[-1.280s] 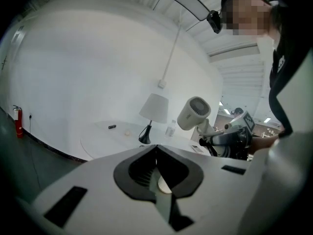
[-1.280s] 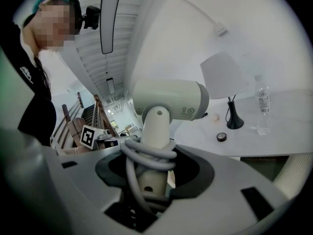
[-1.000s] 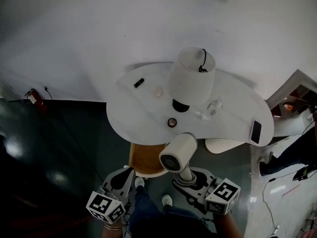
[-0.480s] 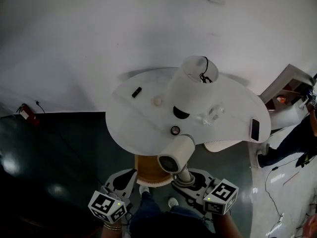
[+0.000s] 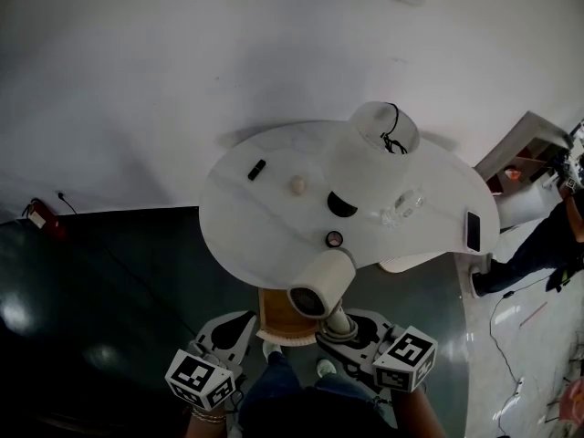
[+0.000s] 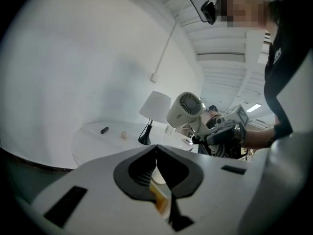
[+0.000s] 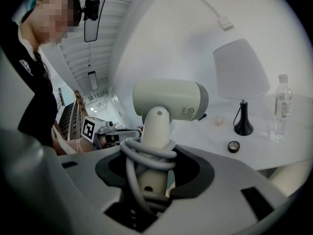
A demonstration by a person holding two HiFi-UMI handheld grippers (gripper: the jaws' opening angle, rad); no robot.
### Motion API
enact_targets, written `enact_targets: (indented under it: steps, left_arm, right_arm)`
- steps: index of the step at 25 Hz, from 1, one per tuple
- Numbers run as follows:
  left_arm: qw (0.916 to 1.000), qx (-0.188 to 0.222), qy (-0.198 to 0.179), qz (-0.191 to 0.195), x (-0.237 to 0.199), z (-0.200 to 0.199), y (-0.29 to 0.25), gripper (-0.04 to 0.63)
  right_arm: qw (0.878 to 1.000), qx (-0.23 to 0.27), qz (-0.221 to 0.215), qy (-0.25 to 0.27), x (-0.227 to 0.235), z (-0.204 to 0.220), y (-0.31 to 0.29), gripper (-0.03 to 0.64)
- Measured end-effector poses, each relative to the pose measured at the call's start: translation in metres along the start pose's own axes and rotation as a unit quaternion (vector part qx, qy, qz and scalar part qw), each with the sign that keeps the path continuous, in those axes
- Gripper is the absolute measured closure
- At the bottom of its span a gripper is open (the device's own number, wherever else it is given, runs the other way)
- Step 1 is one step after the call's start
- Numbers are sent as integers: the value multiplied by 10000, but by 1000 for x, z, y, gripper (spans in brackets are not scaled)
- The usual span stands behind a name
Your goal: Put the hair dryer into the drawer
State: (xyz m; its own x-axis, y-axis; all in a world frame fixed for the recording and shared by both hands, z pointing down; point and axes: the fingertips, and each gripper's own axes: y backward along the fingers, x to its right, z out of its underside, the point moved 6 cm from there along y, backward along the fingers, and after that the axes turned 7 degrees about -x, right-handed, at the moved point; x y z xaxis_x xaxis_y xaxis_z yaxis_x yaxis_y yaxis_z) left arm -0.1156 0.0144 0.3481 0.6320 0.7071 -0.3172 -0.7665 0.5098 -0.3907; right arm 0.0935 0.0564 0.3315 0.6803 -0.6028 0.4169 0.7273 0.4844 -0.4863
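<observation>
- The dryer is held in the air just before the near edge of the table, barrel up, not resting on anything.
- It is gripped by the right gripper, whose jaws are closed on the handle low down; the cord is looped around the handle just above them.
- The left gripper is closed and empty, just beside the dryer.
- The shell is judged hard, smooth plastic, so some slip in the pads is to be expected.
- The weight is judged to sit in the barrel, above the grip; tipping is likely if the hold is loosened.
- The handle is judged the best hold; the soft cord may shift or uncoil.
- A wooden piece is seen under the table's near edge; whether it is the drawer cannot be told.
</observation>
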Motion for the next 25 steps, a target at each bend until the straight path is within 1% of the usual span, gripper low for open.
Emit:
enact_targets:
  steps: [5, 11, 13, 20, 25]
  left_arm:
    - [9998, -86, -10, 202, -13, 5, 4, 578]
    - [9986, -291, -69, 443, -25, 19, 3, 578]
    - [9981, -334, -83, 501, -29, 24, 3, 578]
    - [9982, -398, 4, 456, -40, 37, 6, 578]
    - [9977, -511, 77, 439, -45, 50, 4, 578]
  right_arm:
    - [9997, -180, 179, -27, -7, 6, -12, 393]
    - [9976, -530, 427, -84, -16, 17, -25, 393]
    - [9972, -626, 406, -83, -18, 23, -28, 393]
    - [9939, -1019, 336, -245, -25, 40, -39, 393]
    - [9892, -1427, 288, -144, -25, 55, -48, 393]
